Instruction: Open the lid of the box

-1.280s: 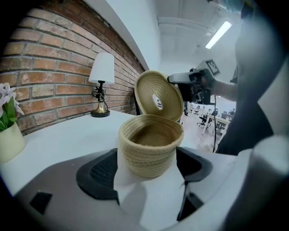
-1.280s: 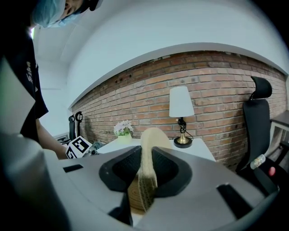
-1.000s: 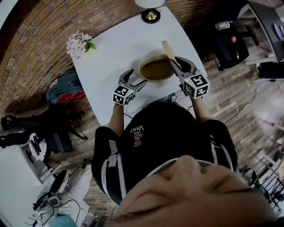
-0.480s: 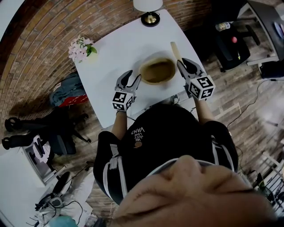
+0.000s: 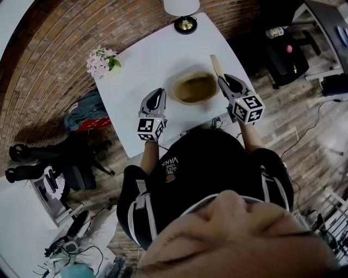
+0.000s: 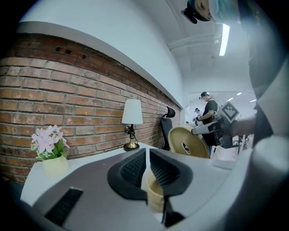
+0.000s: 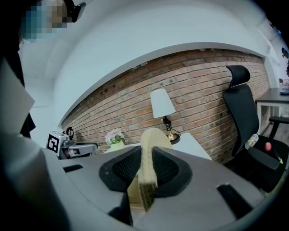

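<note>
Our right gripper (image 5: 222,81) clamps the lid (image 5: 216,64) on edge, just right of the open box (image 5: 194,88). The left gripper (image 5: 157,92) is closing on nothing (a thin edge grip could slip, dropping the lid onto the table (image 5: 147,57)).

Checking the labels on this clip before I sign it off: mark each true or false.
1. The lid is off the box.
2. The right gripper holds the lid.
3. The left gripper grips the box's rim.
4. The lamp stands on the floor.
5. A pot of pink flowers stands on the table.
1. True. The lid is clear of the open box.
2. True. The right gripper is clamped on the lid's edge and holds it upright.
3. False. The left gripper is to the left of the box; its jaws are closing with nothing between them.
4. False. The lamp stands at the far edge of the table.
5. True. The flowers stand near a table corner.
</note>
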A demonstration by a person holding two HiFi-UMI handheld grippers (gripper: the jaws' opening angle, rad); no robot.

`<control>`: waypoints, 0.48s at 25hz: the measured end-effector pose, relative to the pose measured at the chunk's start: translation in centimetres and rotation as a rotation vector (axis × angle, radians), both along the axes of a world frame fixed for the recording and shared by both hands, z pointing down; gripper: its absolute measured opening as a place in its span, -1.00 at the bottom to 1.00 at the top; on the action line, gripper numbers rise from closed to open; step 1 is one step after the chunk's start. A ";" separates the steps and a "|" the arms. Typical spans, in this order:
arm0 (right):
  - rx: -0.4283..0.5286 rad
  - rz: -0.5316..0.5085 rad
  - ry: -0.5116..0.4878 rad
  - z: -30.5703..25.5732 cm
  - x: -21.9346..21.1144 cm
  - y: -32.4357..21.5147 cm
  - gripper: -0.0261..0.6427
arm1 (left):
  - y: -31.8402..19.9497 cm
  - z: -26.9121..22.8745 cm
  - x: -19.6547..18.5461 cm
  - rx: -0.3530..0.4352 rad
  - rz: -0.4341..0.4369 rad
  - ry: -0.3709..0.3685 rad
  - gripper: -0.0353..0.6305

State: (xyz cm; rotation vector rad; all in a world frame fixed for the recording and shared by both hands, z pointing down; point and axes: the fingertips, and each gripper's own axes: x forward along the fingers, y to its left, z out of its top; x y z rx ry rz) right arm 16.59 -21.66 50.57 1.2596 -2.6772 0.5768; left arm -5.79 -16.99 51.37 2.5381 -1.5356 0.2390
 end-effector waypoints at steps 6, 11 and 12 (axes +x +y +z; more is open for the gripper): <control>-0.009 -0.019 0.014 0.4 -0.6 0.2 -0.71 | -0.2 -2.4 -0.3 0.026 -0.040 0.032 -0.86; -0.018 -0.012 0.028 0.9 -0.5 0.2 -0.71 | 0.1 -3.4 -0.2 0.045 -0.043 0.029 -0.86; -0.023 -0.009 0.031 1.0 -0.4 0.2 -0.71 | 0.2 -3.4 -0.2 0.044 -0.042 0.027 -0.86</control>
